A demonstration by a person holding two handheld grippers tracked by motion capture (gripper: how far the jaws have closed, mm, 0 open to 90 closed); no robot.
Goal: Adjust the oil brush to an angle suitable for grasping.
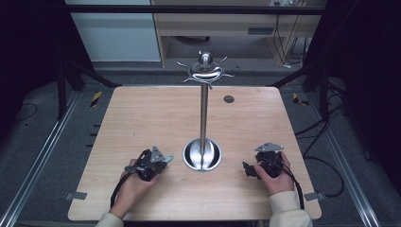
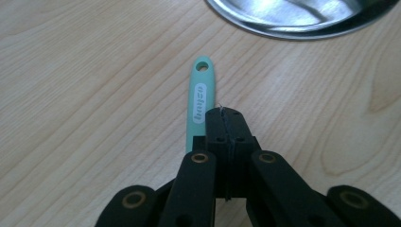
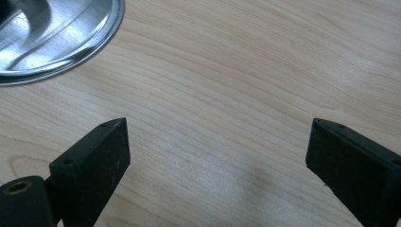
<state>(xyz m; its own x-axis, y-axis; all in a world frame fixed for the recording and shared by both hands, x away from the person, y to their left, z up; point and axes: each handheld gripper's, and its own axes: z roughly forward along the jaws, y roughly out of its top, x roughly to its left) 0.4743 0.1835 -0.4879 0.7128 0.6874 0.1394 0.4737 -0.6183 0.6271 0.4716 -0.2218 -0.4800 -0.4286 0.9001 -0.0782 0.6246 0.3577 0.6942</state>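
- Mint-green handle (image 2: 200,101), flat plastic, with a round hanging hole at its far end and a pale oval label along its length; seen in the left gripper view, it lies low over the wooden table (image 1: 142,118), its near end running under and beside the closed jaw tips; whether the jaws actually pinch it cannot be told from that view
- Same handle in the high view: a small green tip (image 1: 169,159) sticks out from the left gripper toward the steel base
- Left gripper (image 2: 226,113), black, jaws pressed together with no gap between them; in the high view (image 1: 163,161) it sits at the near left of the table, held in the person's left hand (image 1: 132,187)
- Right gripper (image 3: 217,142), black, jaws spread wide apart with bare wood between them, holding nothing; in the high view (image 1: 247,169) it sits at the near right, held in the right hand (image 1: 276,177)
- Steel stand (image 1: 204,113), upright polished pole rising from a round dished base (image 1: 202,155) between the two grippers, topped with a ball and curved hooks (image 1: 205,71); the base rim also shows in the left gripper view (image 2: 293,28) and in the right gripper view (image 3: 71,38)
- Small dark round cap (image 1: 229,99) set in the tabletop, far side, right of the pole
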